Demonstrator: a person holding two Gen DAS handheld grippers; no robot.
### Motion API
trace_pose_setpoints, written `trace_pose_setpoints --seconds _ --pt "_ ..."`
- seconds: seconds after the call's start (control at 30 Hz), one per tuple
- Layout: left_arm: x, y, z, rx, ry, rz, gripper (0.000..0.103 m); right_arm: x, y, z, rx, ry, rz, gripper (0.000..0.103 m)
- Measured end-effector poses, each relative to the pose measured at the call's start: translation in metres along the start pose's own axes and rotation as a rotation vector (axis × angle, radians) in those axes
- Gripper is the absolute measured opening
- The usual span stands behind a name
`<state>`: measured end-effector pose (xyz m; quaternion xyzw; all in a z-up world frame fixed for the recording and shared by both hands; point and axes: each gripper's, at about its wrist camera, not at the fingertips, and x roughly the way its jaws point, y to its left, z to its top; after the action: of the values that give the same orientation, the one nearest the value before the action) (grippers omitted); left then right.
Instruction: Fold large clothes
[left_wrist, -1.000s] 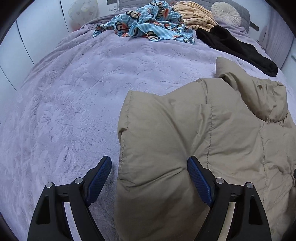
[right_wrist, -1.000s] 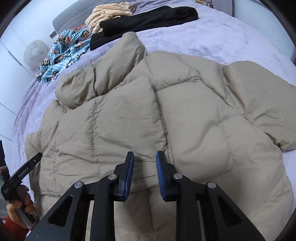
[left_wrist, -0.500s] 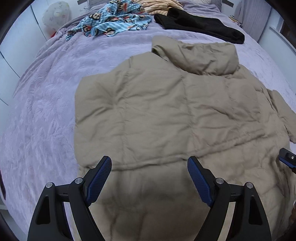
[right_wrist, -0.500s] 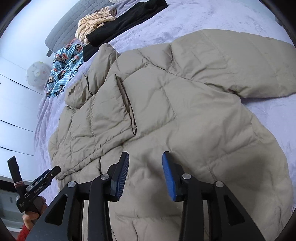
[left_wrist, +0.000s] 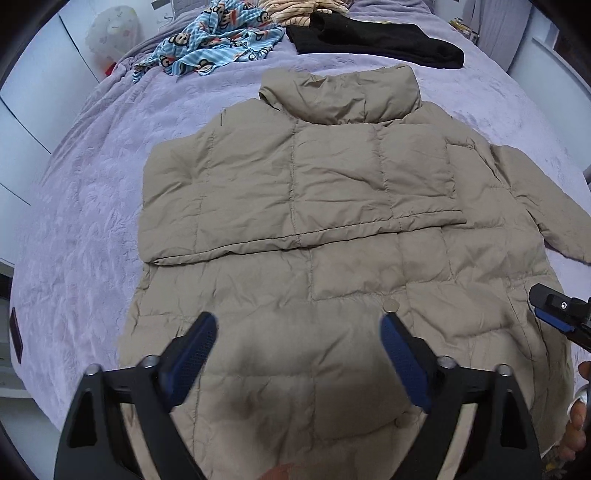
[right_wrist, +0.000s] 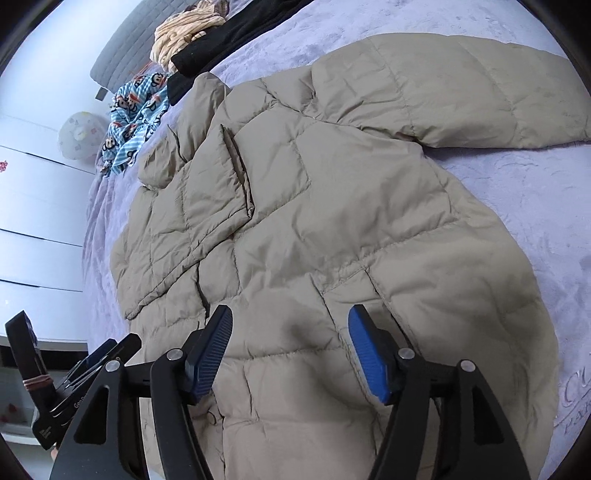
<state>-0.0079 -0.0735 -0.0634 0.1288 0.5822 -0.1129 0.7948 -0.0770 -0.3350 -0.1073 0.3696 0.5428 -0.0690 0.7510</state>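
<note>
Jacket: one beige padded jacket (left_wrist: 332, 229) lies flat on the purple bed (left_wrist: 85, 206), one sleeve folded across its chest.
Other clothes: three at the far end: blue monkey-print cloth (left_wrist: 218, 40), black garment (left_wrist: 373, 40), cream striped garment (right_wrist: 184, 33).
Writing: none I can read.
Left gripper (left_wrist: 299, 354): points down over the hem; fingers have just opened wide, nothing between.
Right gripper (right_wrist: 291, 347): tilted down over the jacket; fingers just opening, apart, holding nothing.

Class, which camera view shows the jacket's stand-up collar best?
The left wrist view: the collar faces the camera, whole and unobstructed. The right wrist view shows it only edge-on, small and far off.
</note>
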Motion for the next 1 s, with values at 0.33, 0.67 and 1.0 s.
trace_pose_setpoints --seconds 0.33,0.67,1.0 --pt "-0.030 0.035 -0.010 -0.015 0.017 -0.048 0.103 -0.033 0.033 -0.019 0.008 -0.054 0.020 0.083" --pt "-0.051 0.054 -0.024 -0.006 0.022 -0.128 0.103 -0.056 0.066 -0.055 0.003 -0.080 -0.004 0.085" --pt "-0.065 0.042 -0.032 0.084 -0.007 -0.194 0.103 -0.058 0.065 -0.088 0.140 0.017 0.031 0.085"
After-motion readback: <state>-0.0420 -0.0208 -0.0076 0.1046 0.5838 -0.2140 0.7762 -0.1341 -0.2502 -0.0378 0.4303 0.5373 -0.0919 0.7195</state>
